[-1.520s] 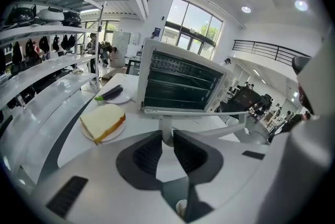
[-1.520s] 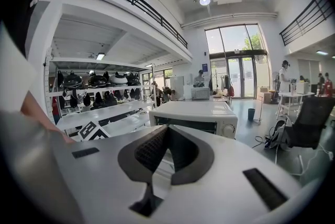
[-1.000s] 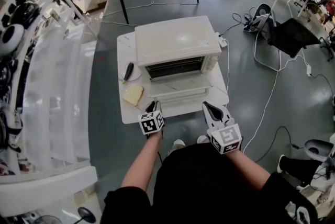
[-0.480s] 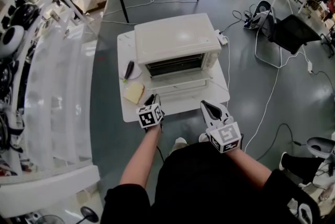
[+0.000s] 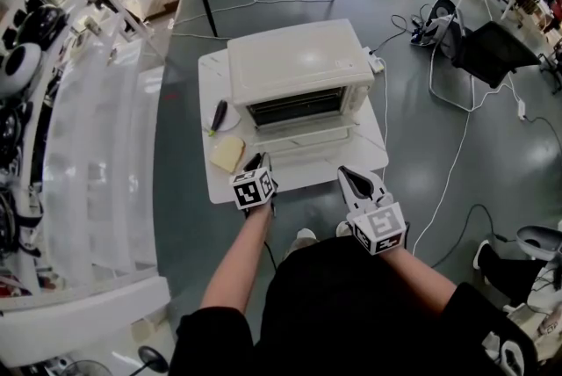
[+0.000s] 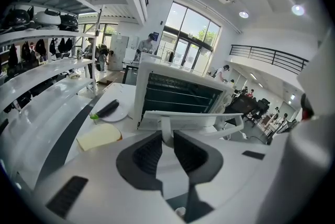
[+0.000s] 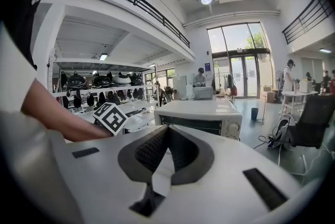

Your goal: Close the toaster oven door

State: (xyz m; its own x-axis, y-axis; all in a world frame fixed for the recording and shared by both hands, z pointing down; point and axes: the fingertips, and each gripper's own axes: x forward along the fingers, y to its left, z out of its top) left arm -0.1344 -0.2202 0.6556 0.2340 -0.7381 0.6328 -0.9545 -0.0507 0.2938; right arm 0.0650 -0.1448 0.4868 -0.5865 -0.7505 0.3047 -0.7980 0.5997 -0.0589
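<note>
The cream toaster oven (image 5: 299, 67) stands on a small white table (image 5: 215, 75). Its door (image 5: 303, 141) lies open and flat toward me. My left gripper (image 5: 255, 162) is at the door's front left corner. In the left gripper view the jaws (image 6: 167, 136) stand nearly together around the left post of the door handle (image 6: 209, 124), with the oven's dark cavity (image 6: 178, 94) just beyond. My right gripper (image 5: 354, 179) hovers shut and holds nothing, off the table's front edge. In the right gripper view its jaws (image 7: 166, 131) point at the oven (image 7: 201, 115).
A slice of bread (image 5: 225, 156) lies left of the door, and behind it is a plate with a dark object (image 5: 219, 115). Shelving (image 5: 88, 128) runs along the left. Cables (image 5: 448, 181) trail over the floor on the right, near a black chair (image 5: 492, 54).
My left gripper has moved forward and up to the door's front left corner. The right gripper has barely moved. The door stays flat open.
</note>
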